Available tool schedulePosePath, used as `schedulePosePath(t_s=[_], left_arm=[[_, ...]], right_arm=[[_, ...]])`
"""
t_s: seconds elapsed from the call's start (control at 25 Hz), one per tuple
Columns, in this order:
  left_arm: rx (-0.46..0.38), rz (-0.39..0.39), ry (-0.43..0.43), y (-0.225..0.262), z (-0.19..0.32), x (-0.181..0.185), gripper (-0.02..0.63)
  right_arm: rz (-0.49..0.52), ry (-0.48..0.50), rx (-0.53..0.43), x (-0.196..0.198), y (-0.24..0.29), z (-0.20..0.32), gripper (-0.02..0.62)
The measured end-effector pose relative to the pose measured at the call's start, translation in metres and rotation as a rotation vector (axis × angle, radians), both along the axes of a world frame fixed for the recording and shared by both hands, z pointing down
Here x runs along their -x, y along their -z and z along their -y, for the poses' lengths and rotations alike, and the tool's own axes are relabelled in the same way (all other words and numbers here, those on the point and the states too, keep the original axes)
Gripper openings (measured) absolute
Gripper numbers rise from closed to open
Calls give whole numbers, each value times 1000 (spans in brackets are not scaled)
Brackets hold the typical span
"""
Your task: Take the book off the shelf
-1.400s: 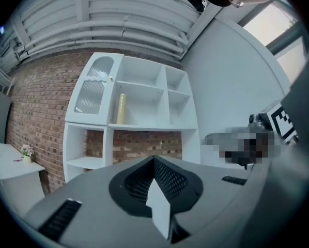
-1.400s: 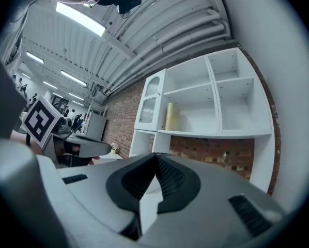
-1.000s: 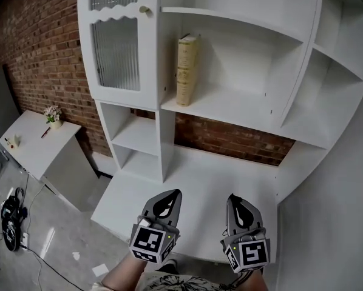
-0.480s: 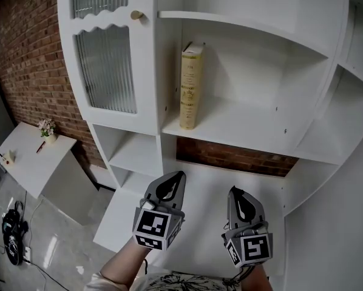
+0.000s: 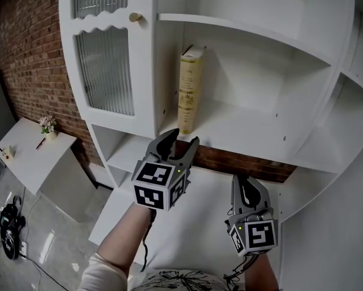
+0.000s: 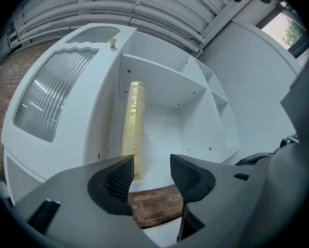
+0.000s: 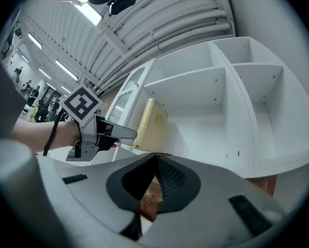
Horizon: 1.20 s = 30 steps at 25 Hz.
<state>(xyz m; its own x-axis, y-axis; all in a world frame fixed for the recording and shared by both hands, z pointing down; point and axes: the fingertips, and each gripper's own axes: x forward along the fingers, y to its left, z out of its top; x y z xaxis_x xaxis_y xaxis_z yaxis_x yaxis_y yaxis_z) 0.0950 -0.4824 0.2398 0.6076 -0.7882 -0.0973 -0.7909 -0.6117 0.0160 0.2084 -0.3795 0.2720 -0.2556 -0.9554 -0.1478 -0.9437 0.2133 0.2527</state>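
White shelf unit (image 5: 248,123) against a brick wall (image 5: 23,59). Right gripper (image 5: 247,183) sits low, jaws pinched together, empty. Left gripper (image 5: 181,139) is higher, jaws opening with nothing between them, near the book (image 5: 189,90) standing upright at the shelf's left end.

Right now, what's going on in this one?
A person holding a gripper in each hand faces a white shelf unit. The left gripper points up at the upright book at the shelf's left end, its jaws opening with nothing between them yet. The right gripper hangs lower, shut and empty. The book is untouched.
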Motion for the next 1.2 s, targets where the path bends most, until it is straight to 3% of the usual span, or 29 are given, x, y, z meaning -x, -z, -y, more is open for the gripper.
schedulePosePath(t_s=[0.36, 0.88, 1.04, 1.2], left_arm=[[-27, -27, 113, 47, 48, 5, 353], [-77, 82, 171, 83, 98, -22, 348], [-63, 86, 202, 82, 111, -19, 272], [-62, 57, 206, 82, 116, -18, 253]], right_arm=[[-16, 9, 10, -8, 2, 12, 2], [-35, 62, 48, 3, -12, 27, 2], [-27, 70, 57, 2, -15, 30, 2], [-26, 73, 59, 0, -17, 30, 2]])
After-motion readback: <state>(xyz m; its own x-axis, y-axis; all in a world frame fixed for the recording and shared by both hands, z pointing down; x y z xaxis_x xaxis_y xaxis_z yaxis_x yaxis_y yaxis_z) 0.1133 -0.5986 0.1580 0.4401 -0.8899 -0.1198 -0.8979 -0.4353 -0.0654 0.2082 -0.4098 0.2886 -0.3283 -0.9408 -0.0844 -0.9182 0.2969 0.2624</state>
